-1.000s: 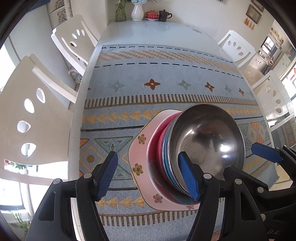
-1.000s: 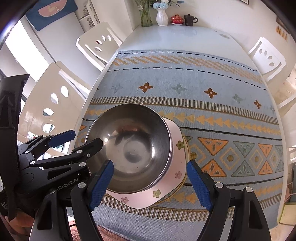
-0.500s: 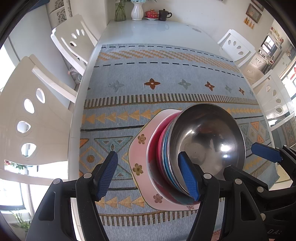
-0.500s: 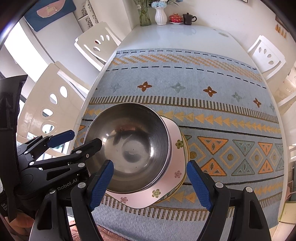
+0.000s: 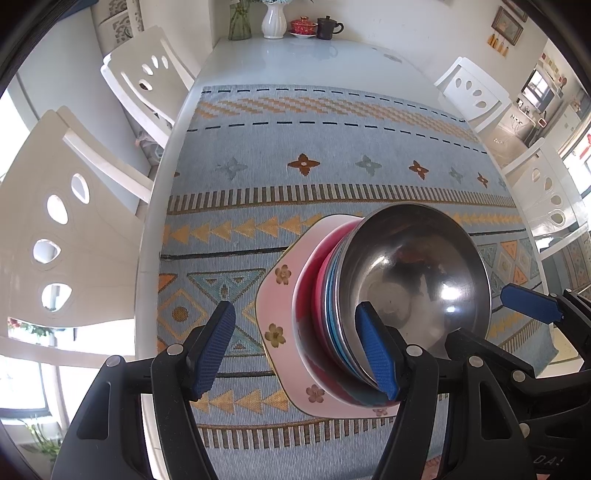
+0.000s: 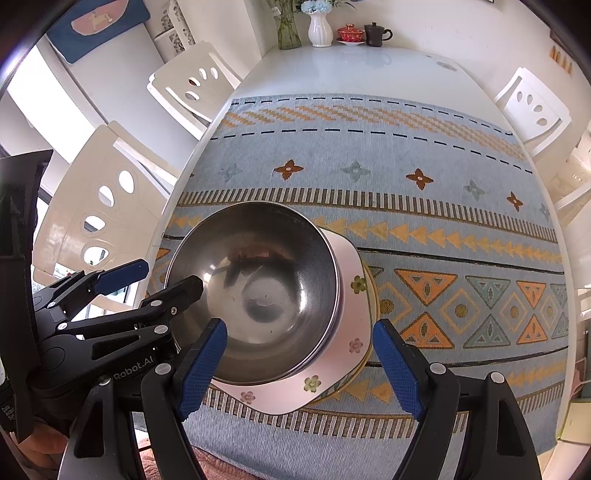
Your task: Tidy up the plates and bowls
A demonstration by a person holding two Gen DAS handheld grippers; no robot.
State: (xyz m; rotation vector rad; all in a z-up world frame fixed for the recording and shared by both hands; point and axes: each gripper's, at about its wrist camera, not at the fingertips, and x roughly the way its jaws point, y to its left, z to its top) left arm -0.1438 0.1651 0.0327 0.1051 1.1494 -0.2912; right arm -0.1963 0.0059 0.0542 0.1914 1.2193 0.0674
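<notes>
A steel bowl (image 5: pixel 413 273) (image 6: pixel 258 291) sits on top of a stack of blue and red bowls (image 5: pixel 321 295), all resting on a pink flowered plate (image 5: pixel 280 306) (image 6: pixel 351 325). A yellow-rimmed plate (image 6: pixel 372 299) lies under the pink one. My left gripper (image 5: pixel 295 350) is open, its right finger by the near side of the bowl stack. My right gripper (image 6: pixel 299 369) is open, just in front of the stack. Each gripper shows in the other's view, the right (image 5: pixel 532 306) and the left (image 6: pixel 147 280). Neither holds anything.
The stack stands near the front of a blue patterned cloth (image 6: pixel 369 155) on a white table (image 5: pixel 295 62). White chairs (image 5: pixel 55 221) (image 6: pixel 532 103) stand on both sides. A vase (image 6: pixel 319 29), red lidded cup and dark mug stand at the far end.
</notes>
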